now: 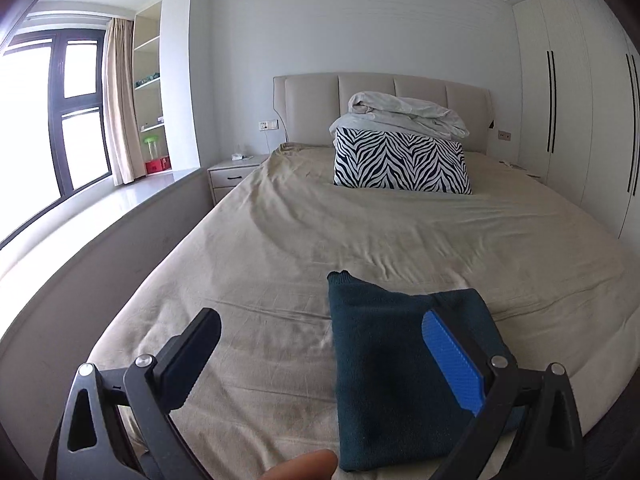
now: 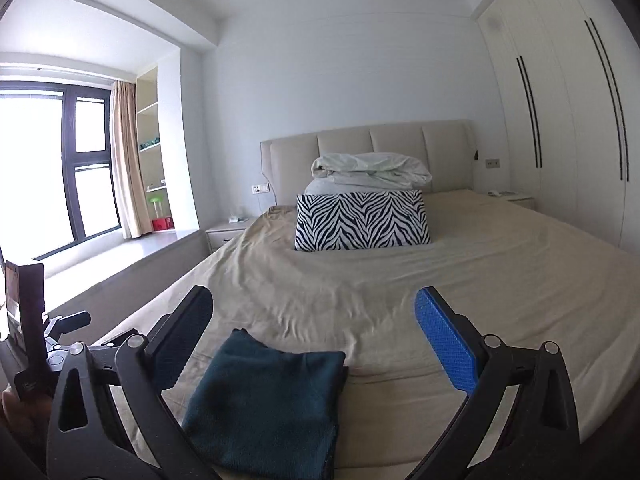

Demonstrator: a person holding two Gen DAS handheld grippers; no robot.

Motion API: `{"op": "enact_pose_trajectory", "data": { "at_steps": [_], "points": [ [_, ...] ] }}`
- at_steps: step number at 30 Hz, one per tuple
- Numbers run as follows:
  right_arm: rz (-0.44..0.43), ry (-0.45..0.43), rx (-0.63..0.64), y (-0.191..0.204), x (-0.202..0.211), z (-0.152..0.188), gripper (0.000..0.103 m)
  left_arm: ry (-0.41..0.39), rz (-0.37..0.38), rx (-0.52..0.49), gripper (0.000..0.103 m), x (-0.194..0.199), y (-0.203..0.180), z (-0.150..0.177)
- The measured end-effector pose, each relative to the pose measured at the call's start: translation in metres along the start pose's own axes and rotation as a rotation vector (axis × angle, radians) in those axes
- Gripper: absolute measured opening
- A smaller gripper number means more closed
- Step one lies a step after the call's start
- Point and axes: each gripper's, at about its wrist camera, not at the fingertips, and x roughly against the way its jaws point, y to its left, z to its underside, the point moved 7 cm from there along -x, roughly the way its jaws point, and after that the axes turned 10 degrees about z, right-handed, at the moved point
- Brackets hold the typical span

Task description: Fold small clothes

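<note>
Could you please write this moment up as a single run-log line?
left gripper: open, empty | right gripper: open, empty | dark teal garment: folded, flat on beige bed sheet, near edge

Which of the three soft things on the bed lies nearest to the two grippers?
The dark teal folded garment, flat at the foot of the bed. The zebra-striped pillow and the white bundled duvet sit far off by the headboard.

We see a dark teal garment (image 2: 264,404) of soft, matt knit cloth on the bed's (image 2: 460,280) wrinkled beige sheet. Our matt black plastic fingers (image 1: 192,360) carry a ribbed blue pad (image 1: 452,360); the headboard (image 1: 312,104) looks smooth and padded.
</note>
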Motion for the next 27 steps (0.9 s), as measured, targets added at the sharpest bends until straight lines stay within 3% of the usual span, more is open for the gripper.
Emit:
{"op": "enact_pose_trajectory", "data": {
  "at_steps": [3, 11, 18, 27],
  "points": [
    [0.028, 0.09, 0.004, 0.002, -0.015, 0.02, 0.103, 0.081, 0.03, 0.032, 0.103, -0.016, -0.006, 0.023],
    [0.151, 0.449, 0.028, -0.005, -0.074, 0.11, 0.103, 0.26, 0.051, 0.063, 0.103, -0.05, -0.014, 0.071],
    [0.202, 0.527, 0.08, 0.0, -0.086, 0.149, 0.103, 0.32, 0.046, 0.082, 0.103, -0.062, -0.012, 0.091],
    [0.203, 0.62, 0.117, 0.004, -0.1, 0.189, 0.103, 0.343, 0.033, 0.07, 0.103, -0.068, -0.01, 0.103]
  ]
}}
